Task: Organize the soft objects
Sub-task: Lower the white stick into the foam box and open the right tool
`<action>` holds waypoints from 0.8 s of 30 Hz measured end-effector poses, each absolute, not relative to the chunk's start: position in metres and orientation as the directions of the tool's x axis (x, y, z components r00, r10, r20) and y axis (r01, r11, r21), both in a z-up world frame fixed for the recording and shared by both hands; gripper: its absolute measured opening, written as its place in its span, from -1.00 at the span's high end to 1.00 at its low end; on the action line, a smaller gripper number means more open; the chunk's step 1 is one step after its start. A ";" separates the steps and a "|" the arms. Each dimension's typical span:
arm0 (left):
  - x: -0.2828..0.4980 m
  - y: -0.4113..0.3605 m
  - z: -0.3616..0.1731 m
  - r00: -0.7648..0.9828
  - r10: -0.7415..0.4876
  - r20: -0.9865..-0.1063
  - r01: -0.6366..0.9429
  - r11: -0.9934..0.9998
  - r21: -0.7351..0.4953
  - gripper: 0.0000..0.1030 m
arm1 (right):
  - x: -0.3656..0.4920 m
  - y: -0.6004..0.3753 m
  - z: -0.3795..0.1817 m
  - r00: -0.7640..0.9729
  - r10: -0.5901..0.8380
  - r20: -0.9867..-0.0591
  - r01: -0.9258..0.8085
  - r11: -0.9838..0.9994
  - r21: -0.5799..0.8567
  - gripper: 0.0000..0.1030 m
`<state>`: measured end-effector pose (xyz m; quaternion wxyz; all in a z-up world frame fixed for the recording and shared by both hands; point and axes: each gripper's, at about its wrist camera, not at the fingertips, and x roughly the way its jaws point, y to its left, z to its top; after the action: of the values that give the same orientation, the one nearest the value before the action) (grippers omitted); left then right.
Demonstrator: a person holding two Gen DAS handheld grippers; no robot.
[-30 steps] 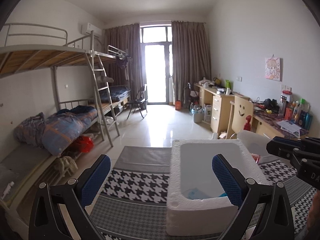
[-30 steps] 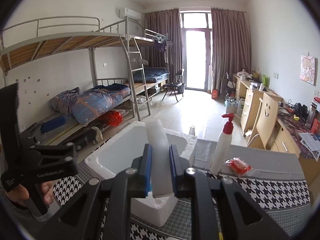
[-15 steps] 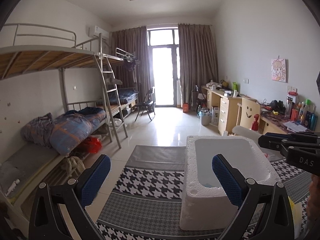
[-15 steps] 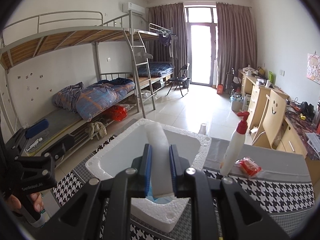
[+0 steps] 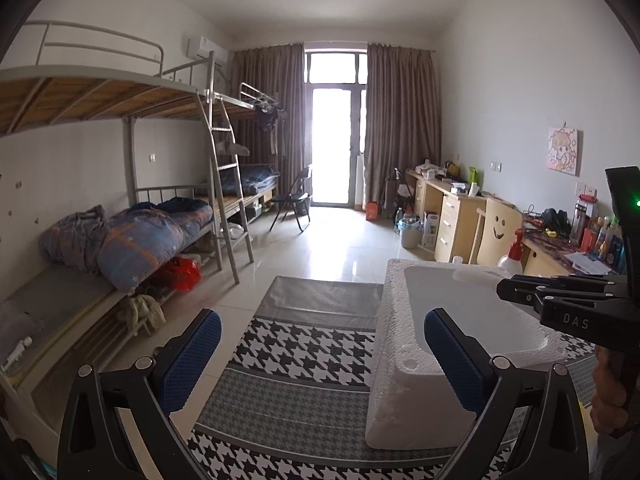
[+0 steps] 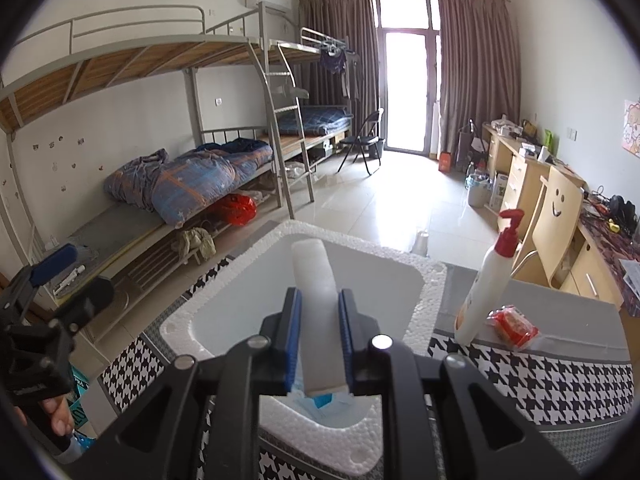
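Observation:
A white styrofoam box (image 6: 420, 300) stands on a houndstooth-patterned table (image 6: 540, 380); it also shows in the left wrist view (image 5: 392, 380). My right gripper (image 6: 318, 320) is shut on a white foam strip (image 6: 316, 300) and holds it over the box's open top. The strip's far end shows in the left wrist view (image 5: 476, 276), with the right gripper (image 5: 560, 300) above the box. A blue soft item (image 6: 320, 402) lies inside the box near its front wall. My left gripper (image 5: 320, 344) is open and empty, to the left of the box.
A white pump bottle with a red top (image 6: 486, 280) and a red packet (image 6: 514, 326) stand on the table right of the box. Bunk beds (image 5: 120, 220) line the left wall, desks (image 5: 452, 208) the right wall.
My left gripper has drawn back to the left, away from the box. My right gripper has moved forward over the box with the foam strip still held.

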<state>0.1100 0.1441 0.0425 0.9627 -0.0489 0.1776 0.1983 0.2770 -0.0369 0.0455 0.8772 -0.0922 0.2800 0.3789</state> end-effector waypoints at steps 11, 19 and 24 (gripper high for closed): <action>0.106 0.147 0.042 0.860 0.363 -0.358 -0.401 0.916 -0.035 -0.98 | 0.285 -0.032 0.038 0.545 0.606 -0.580 -0.704 0.706 0.076 0.34; 0.105 0.147 0.042 0.861 0.358 -0.360 -0.395 0.918 -0.032 -0.98 | 0.278 -0.037 0.040 0.554 0.622 -0.554 -0.715 0.696 0.067 -0.60; 0.105 0.144 0.043 0.864 0.354 -0.358 -0.389 0.921 -0.031 -0.98 | 0.273 -0.044 0.045 0.563 0.630 -0.535 -0.714 0.697 0.068 -0.61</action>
<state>0.1054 0.1442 0.0432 0.9641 -0.0512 0.1755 0.1927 0.2732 -0.0441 0.0446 0.8806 -0.0783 0.2700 0.3815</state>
